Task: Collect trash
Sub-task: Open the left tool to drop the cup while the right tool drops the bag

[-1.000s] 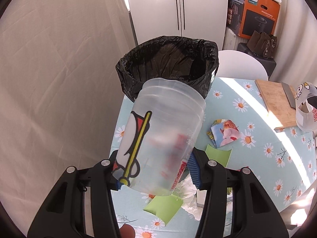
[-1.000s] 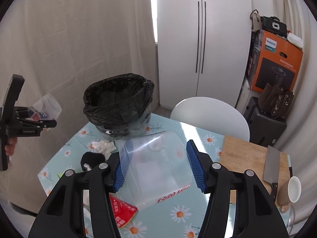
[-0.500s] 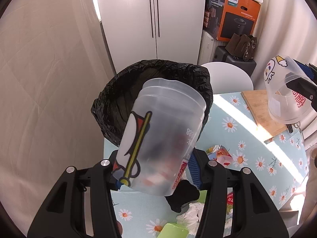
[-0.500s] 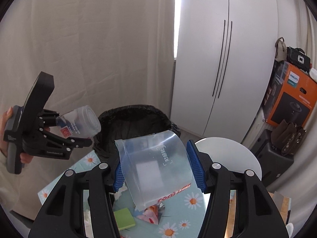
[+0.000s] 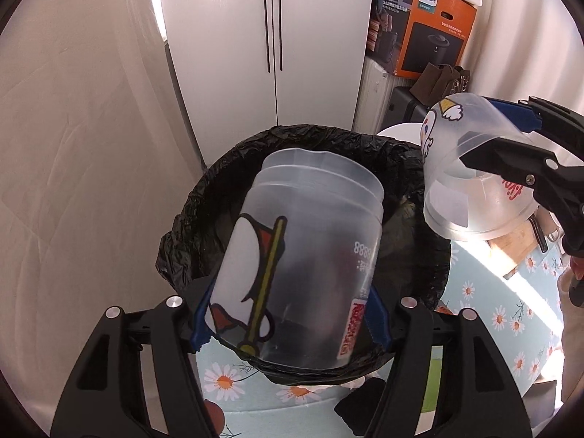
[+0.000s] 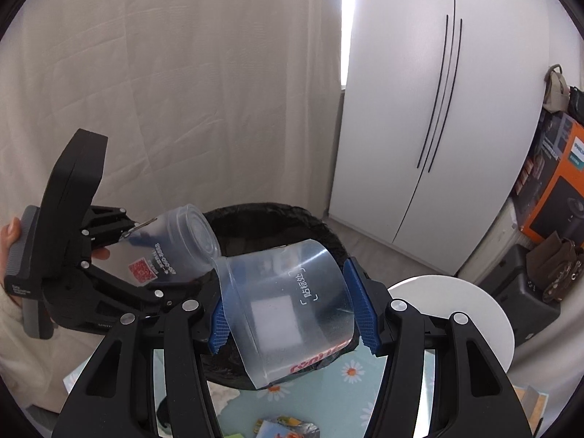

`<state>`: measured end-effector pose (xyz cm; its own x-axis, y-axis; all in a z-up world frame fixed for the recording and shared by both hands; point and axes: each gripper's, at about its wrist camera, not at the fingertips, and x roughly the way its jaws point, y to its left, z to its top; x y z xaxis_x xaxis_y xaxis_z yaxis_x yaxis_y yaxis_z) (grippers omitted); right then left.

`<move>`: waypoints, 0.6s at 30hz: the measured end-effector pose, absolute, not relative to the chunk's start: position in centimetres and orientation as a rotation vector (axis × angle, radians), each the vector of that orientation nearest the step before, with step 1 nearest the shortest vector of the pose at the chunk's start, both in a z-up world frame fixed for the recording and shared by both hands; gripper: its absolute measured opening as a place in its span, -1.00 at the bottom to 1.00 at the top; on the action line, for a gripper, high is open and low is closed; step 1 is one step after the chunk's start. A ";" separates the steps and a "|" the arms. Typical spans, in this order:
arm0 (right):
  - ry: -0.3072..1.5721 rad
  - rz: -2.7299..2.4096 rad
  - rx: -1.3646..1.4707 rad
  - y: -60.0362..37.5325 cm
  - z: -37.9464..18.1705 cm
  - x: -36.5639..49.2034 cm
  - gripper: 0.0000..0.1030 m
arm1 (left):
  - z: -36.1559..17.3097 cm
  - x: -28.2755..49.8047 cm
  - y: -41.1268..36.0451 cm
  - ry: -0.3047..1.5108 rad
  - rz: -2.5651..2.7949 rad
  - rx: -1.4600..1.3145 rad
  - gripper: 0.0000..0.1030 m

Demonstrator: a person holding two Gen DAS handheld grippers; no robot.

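The landmark here is the black-bagged trash bin, standing on the daisy-print tablecloth with its mouth wide open, and both pieces of trash hang over it. The left gripper has a tall clear plastic cup with a cartoon penguin and a yellow stick printed on its side between its blue pads, base toward the camera and rim pointing down into the bin's mouth. Its jaws are opening at this moment; the pads are just beside the cup's lower wall, and whether they still press it cannot be told. The right gripper is clamped on a second clear plastic cup with red lettering and a small printed label, held across its side wall above the bin's near rim, beside the first cup. Both cups look thin, light and empty, so they should fall freely once let go, though such smooth, tapered walls seem slippery and likely to flex or crackle under a hard squeeze. The best hold, in my judgement, is across the lower body where the base stiffens the wall, as both grippers have it now. The tilt matters more than grip strength: a cup released with its mouth toward the bin's centre should drop in, while one near the rim could bounce off the bag's edge onto the cloth.
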<state>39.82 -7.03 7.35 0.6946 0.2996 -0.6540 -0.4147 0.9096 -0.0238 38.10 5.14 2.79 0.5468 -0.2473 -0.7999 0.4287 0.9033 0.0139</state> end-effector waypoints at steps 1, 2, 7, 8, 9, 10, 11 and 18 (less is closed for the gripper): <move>0.700 0.417 -0.180 -6.9 6.9 40.3 0.13 | 2.7 38.3 5.4 0.901 -0.412 0.199 0.63; 0.697 0.401 -0.185 -6.8 6.5 40.7 0.31 | 2.7 38.3 5.7 0.895 -0.420 0.175 0.76; 0.708 0.366 -0.138 -7.8 5.4 41.4 0.70 | 2.6 37.9 6.9 0.883 -0.422 0.137 0.88; 0.710 0.353 -0.139 -8.1 5.3 41.4 0.70 | 2.6 37.8 7.1 0.890 -0.422 0.117 0.88; 0.714 0.343 -0.140 -8.2 5.4 41.5 0.70 | 2.6 37.7 7.3 0.893 -0.419 0.099 0.88; 0.715 0.340 -0.135 -8.4 5.5 41.4 0.70 | 2.6 37.7 7.6 0.897 -0.411 0.086 0.88; 0.714 0.337 -0.128 -8.6 5.6 41.2 0.70 | 2.6 37.5 7.7 0.901 -0.397 0.081 0.88; 0.689 0.347 -0.113 -10.1 6.0 38.5 0.71 | 3.1 34.7 8.7 0.894 -0.287 0.069 0.88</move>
